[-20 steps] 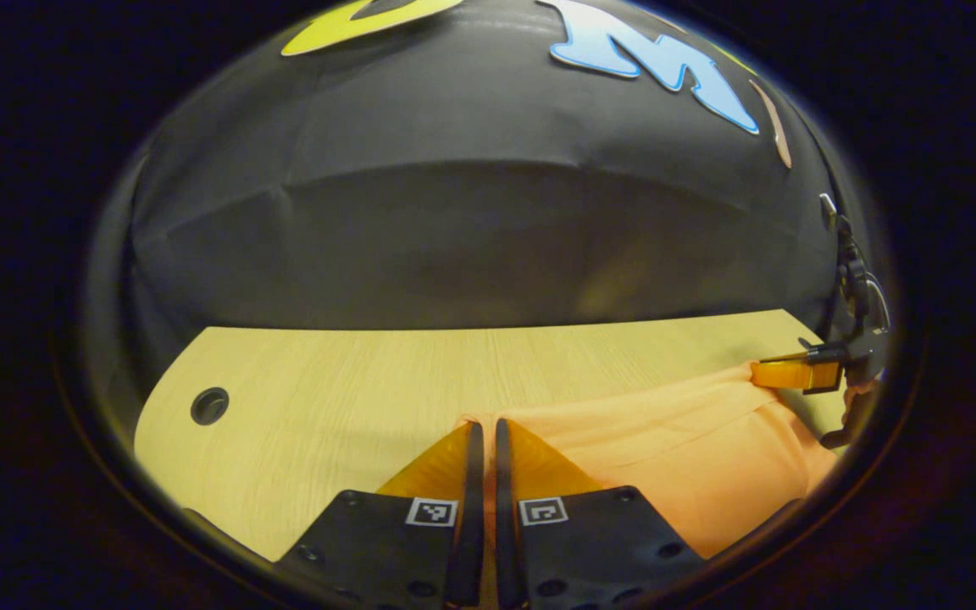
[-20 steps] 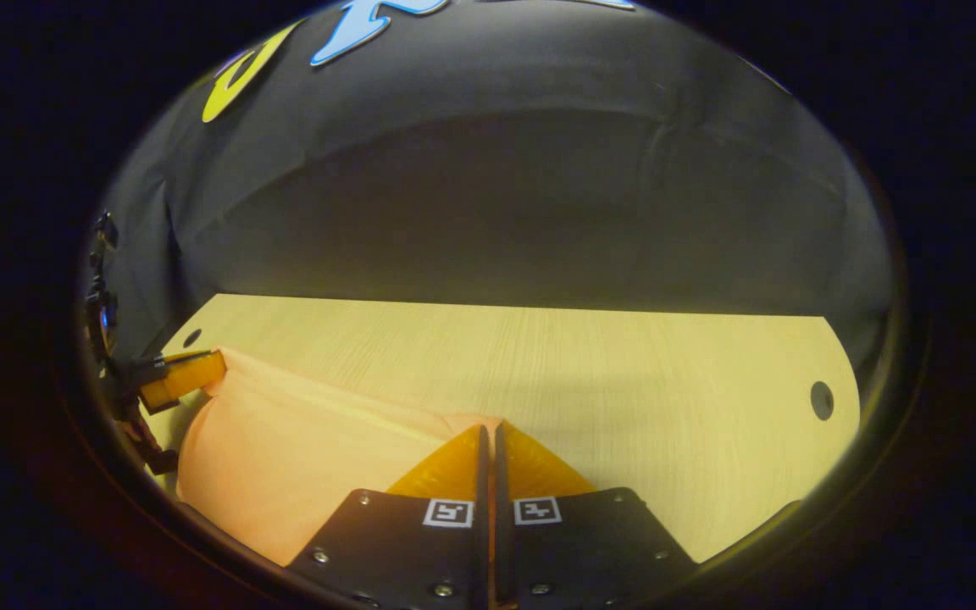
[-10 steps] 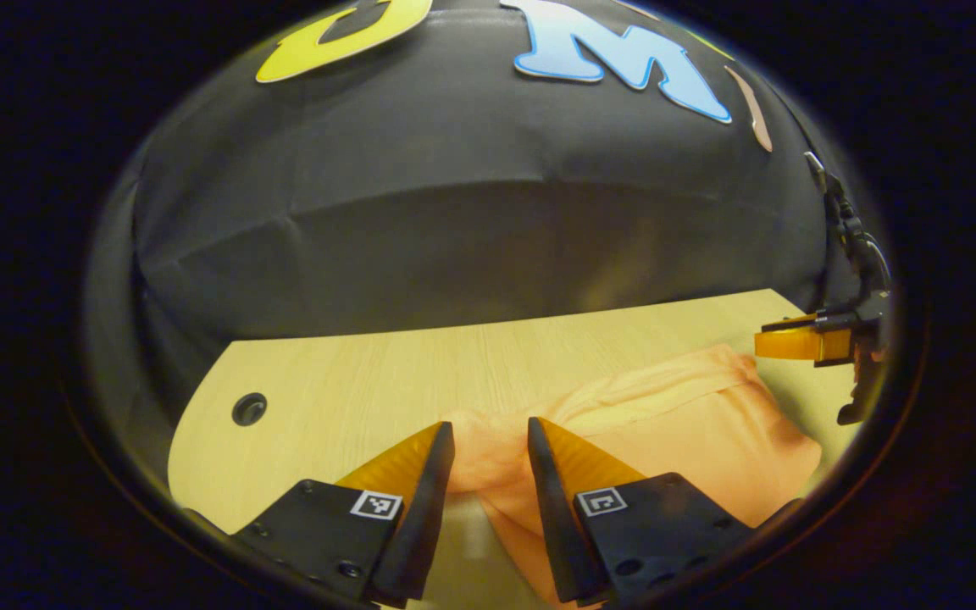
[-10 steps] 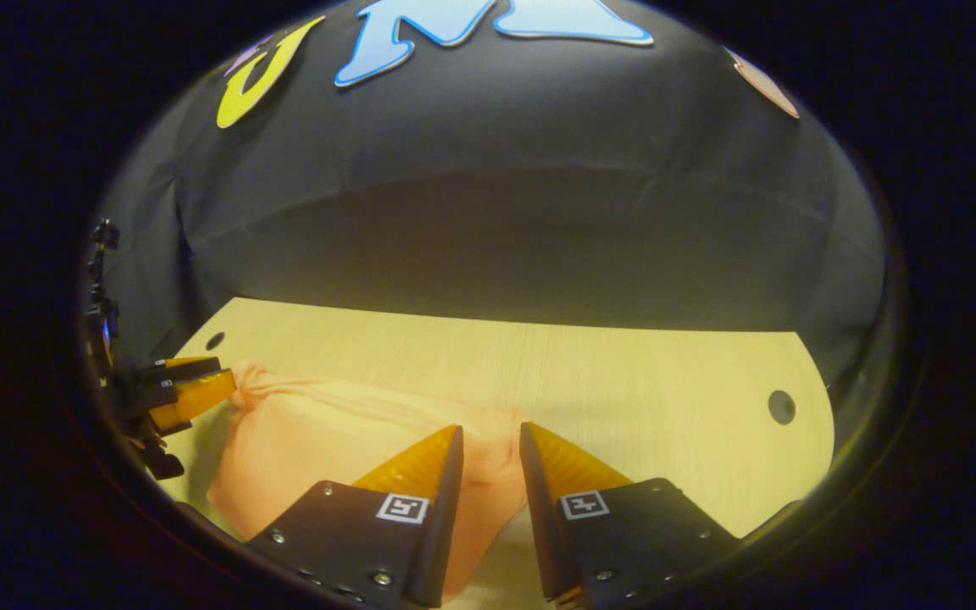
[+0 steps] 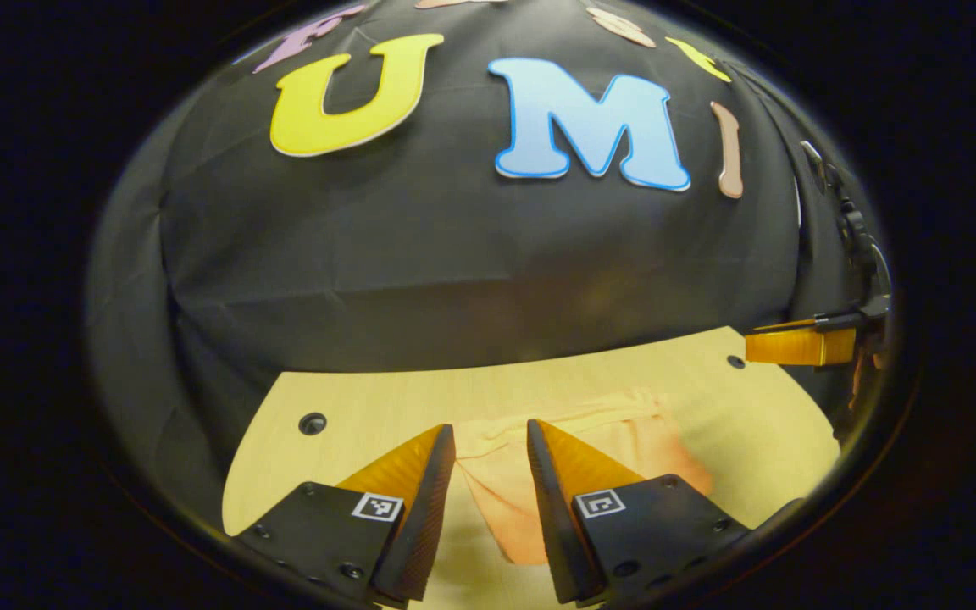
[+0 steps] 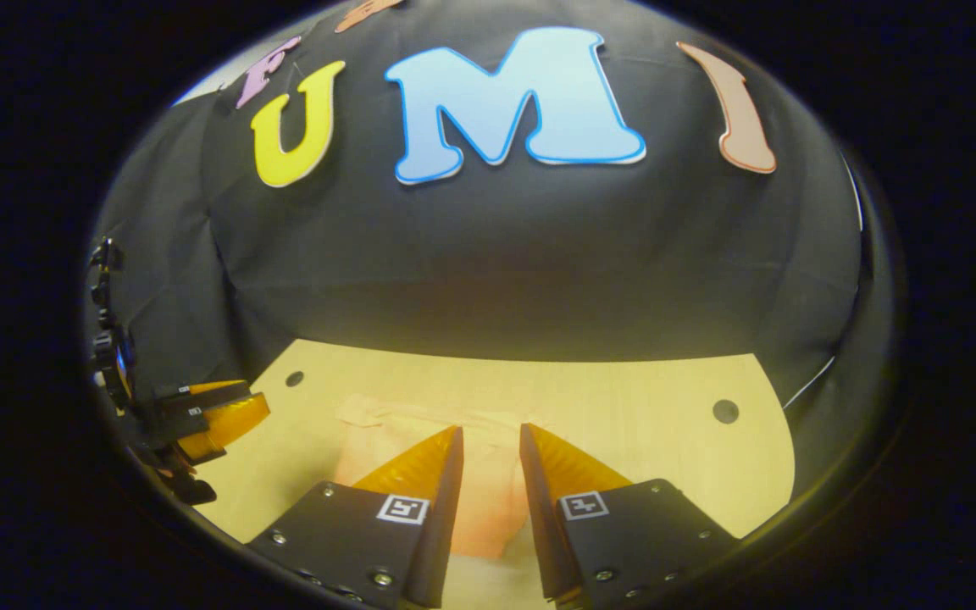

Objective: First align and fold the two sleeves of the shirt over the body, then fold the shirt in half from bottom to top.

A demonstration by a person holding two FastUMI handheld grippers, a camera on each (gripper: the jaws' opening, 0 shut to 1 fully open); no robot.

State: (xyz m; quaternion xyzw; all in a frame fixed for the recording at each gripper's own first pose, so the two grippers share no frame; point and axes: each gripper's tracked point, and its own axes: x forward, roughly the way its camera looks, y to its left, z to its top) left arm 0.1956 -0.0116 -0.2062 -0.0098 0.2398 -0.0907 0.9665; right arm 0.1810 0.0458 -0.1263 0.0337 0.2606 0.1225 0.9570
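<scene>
Fingers on both grippers stand apart with nothing between them. The left gripper (image 5: 488, 440) and the right gripper (image 6: 490, 445) both hang up off the table (image 5: 352, 407), and the orange shirt (image 5: 590, 440) lies flat on the wood below them.

The shirt looks folded into a small bundle. Its far edge has a little bumpy ridge of cloth, on the side toward the black wall (image 5: 454, 280). The near edge is rounded, on the side toward the grippers.

It is a soft, light, floppy thing, I think. It will bend and sag when lifted, and a loose layer could slide off the one under it. A good place to take hold would be a corner or an edge, pinching all the layers together, one gripper at each end, so it does not droop in the middle.

Bare wood runs all around the shirt, so there is room to move. One small dark hole (image 5: 312, 423) sits in the table to the left of the shirt, and another hole (image 6: 725, 412) to its right. Neither one touches the cloth. The table ends just under the wall.
</scene>
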